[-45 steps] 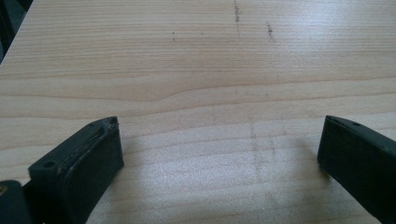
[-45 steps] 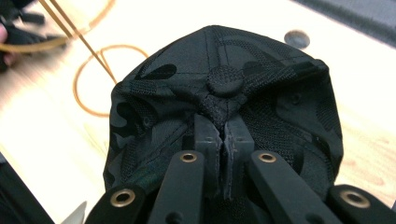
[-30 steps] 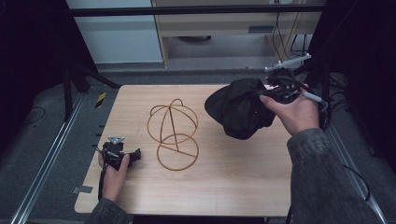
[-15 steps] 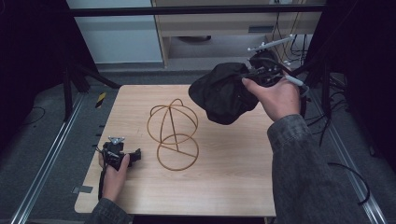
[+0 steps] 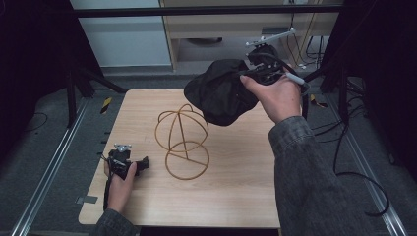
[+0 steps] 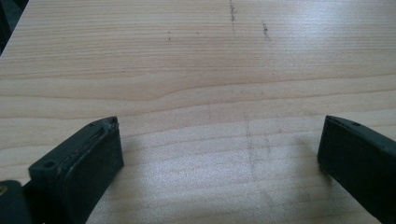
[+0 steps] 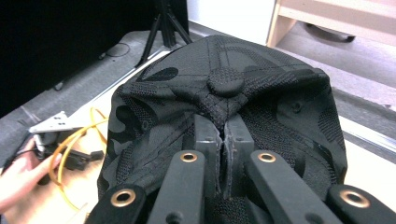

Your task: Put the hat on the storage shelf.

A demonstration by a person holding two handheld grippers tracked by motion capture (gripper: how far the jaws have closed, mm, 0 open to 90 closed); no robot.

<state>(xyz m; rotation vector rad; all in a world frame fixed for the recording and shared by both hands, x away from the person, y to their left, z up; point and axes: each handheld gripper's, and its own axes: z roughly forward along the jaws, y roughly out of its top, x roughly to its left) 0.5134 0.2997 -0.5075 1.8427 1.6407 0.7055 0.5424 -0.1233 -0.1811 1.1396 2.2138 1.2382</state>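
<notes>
Above the far right part of the pale wooden table (image 5: 236,196), your right gripper (image 5: 246,74) holds a black camouflage-patterned fabric cap (image 5: 221,96) in the air — its jaws are pinched almost together on a fold of the crown, just below the round cloth button (image 7: 225,81) on top. Held that way, the cap hangs with its hollow side turned down and toward the thin golden wire stand (image 5: 182,140), a domed cage over a flat ring that stands upright near the middle of the table. My guess is you are lining the cap up to drop it over that dome, which looks shaped to fill out the crown.

The cloth is soft and woven, with stitched seams and small eyelets; it slumps where nothing supports it. The wire, by contrast, is stiff, smooth and open.

Your left gripper (image 5: 123,162) rests low at the near left of the table — jaws spread wide, nothing between them, only bare wood grain beneath.
</notes>
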